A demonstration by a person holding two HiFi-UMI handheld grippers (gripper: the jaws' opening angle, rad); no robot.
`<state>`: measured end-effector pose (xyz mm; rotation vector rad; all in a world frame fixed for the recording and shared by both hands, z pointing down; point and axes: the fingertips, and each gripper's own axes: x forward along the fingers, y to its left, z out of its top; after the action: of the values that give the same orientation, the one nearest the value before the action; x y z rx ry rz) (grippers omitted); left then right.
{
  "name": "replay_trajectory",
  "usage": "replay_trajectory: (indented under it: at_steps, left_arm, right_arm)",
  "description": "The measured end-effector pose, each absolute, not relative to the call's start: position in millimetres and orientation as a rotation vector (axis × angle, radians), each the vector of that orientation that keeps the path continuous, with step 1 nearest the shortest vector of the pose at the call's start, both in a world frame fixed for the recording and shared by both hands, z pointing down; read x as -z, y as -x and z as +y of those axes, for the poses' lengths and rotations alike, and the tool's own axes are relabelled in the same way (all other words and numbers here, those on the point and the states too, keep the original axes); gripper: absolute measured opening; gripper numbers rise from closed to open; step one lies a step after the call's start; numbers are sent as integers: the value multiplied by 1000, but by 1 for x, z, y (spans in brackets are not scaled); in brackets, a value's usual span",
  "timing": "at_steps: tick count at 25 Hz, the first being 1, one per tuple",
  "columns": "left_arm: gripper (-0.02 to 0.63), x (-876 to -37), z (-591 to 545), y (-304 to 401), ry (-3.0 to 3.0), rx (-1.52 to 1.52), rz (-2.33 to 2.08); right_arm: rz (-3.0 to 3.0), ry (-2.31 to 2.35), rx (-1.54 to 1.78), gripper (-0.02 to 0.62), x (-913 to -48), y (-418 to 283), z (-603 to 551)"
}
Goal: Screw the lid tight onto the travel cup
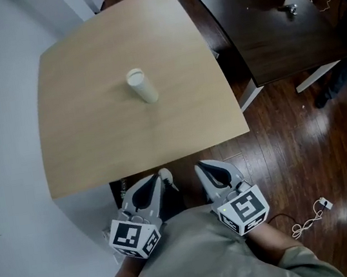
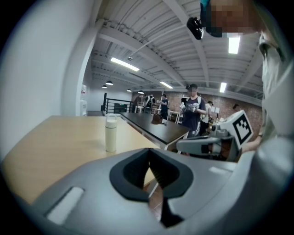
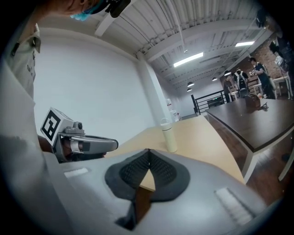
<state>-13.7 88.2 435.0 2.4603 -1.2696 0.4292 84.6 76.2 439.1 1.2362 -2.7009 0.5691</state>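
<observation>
Travel cup (image 1: 142, 86) well fwd of jaws

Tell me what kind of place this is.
Probably a shared loft-style workspace or lab: a light wooden table with a travel cup beside a long dark table, strip lights on an exposed-beam ceiling, and people standing further back.

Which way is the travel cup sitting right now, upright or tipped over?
Upright. The travel cup stands on its base on the table, lid on top, in both gripper views.
</observation>
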Motion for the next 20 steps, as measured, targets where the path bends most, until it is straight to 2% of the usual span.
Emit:
replay_trajectory:
  at_steps: [14,20]
  left_arm:
    - [2,-446,-21,62,-2671,-331,-915]
    - [2,-468,-76,67,-2700,-349,-932]
  right_arm:
    - [-2386,-1696,-533,-3,-424,-54,-1]
    - [-2318,-1784,-508,-2,-423,-63,-39]
